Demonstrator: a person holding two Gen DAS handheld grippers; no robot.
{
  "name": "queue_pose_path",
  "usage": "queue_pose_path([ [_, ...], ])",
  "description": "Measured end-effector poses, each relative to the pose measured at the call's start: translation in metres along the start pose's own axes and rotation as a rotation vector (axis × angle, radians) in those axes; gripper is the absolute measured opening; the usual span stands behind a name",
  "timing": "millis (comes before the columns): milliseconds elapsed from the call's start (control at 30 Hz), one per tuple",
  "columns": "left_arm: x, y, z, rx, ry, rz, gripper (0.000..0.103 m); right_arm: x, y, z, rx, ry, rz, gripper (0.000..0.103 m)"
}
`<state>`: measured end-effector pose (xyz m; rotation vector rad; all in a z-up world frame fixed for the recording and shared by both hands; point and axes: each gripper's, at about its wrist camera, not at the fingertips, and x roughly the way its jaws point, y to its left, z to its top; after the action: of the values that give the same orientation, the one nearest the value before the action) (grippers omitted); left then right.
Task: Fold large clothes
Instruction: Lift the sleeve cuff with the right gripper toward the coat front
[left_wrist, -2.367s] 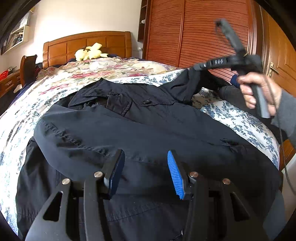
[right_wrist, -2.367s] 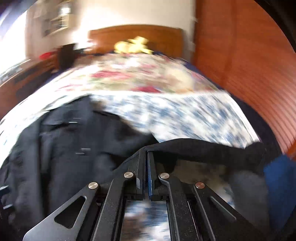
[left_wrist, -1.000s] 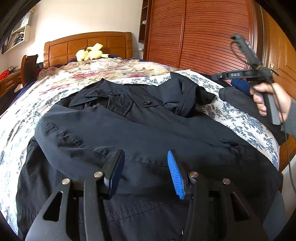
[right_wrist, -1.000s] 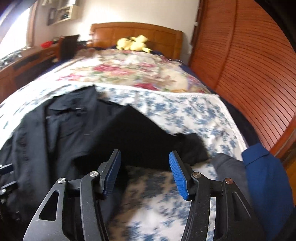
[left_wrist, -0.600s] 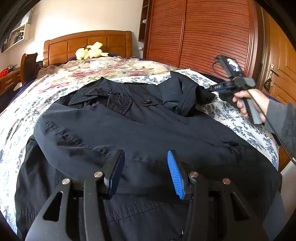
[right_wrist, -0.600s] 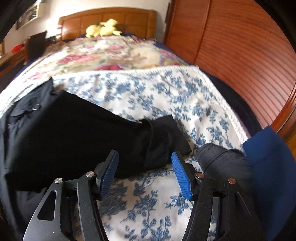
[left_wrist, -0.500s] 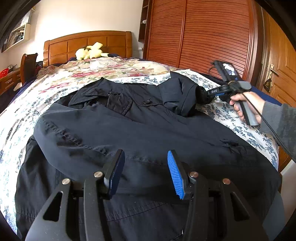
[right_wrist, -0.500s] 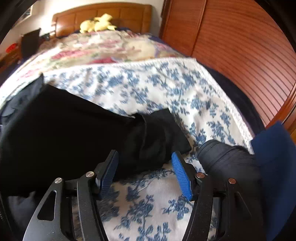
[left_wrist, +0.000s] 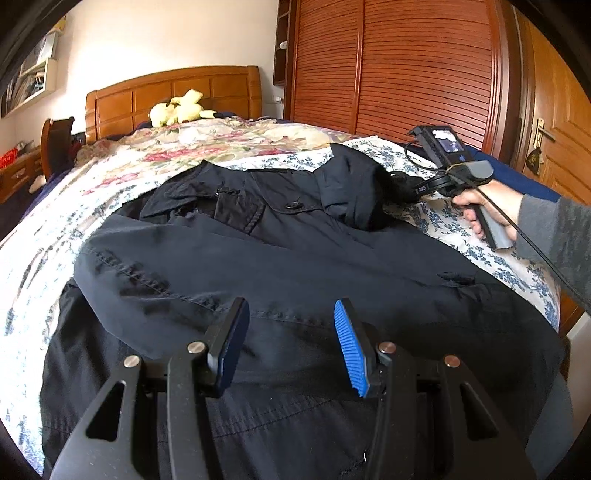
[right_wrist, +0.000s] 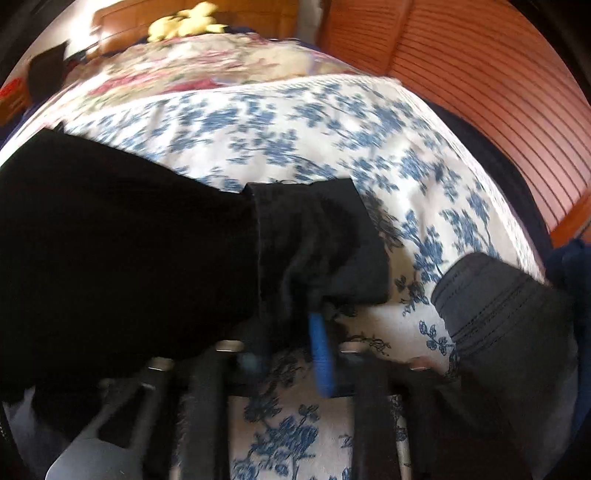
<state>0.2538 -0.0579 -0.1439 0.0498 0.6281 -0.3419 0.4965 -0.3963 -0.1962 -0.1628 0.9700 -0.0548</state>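
A dark navy jacket (left_wrist: 295, 258) lies spread on the bed, collar toward the headboard. Its right sleeve is folded in over the chest, and the cuff (right_wrist: 317, 240) rests on the blue-flowered bedspread (right_wrist: 295, 122). My right gripper (right_wrist: 288, 350) points down at that cuff and its jaws are closing, with the cuff's near edge pinched between the pads. In the left wrist view, a hand holds the right gripper (left_wrist: 410, 192) with its tips buried in the cuff (left_wrist: 354, 184). My left gripper (left_wrist: 291, 339) hovers open over the jacket's lower part, with nothing between its fingers.
A grey garment (right_wrist: 498, 306) and a blue one (right_wrist: 569, 266) lie at the bed's right edge beside the cuff. A yellow plush toy (left_wrist: 177, 109) sits by the wooden headboard (left_wrist: 221, 88). A slatted wardrobe (left_wrist: 406, 74) and a door (left_wrist: 554, 129) stand to the right.
My right gripper dropped down and forward onto the sleeve cuff, and its open jaws came together on it. The left gripper and the jacket body stayed put.
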Motion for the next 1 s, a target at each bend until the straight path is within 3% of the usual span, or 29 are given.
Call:
queue_pose_path([
  [167,-0.012,-0.004,0.0,0.013,-0.02,0.01,0.047,-0.039,0.015,-0.006,-0.079,-0.079,0.007,0.008],
  [567,-0.047,-0.011,-0.01,0.016,-0.043,-0.005,0.047,-0.184,0.016,-0.035,-0.166,-0.288,0.056,0.007],
  [1000,-0.091,0.003,-0.014,0.004,-0.096,0.003,0.047,-0.257,-0.01,-0.07,-0.142,-0.327,-0.049,0.007],
])
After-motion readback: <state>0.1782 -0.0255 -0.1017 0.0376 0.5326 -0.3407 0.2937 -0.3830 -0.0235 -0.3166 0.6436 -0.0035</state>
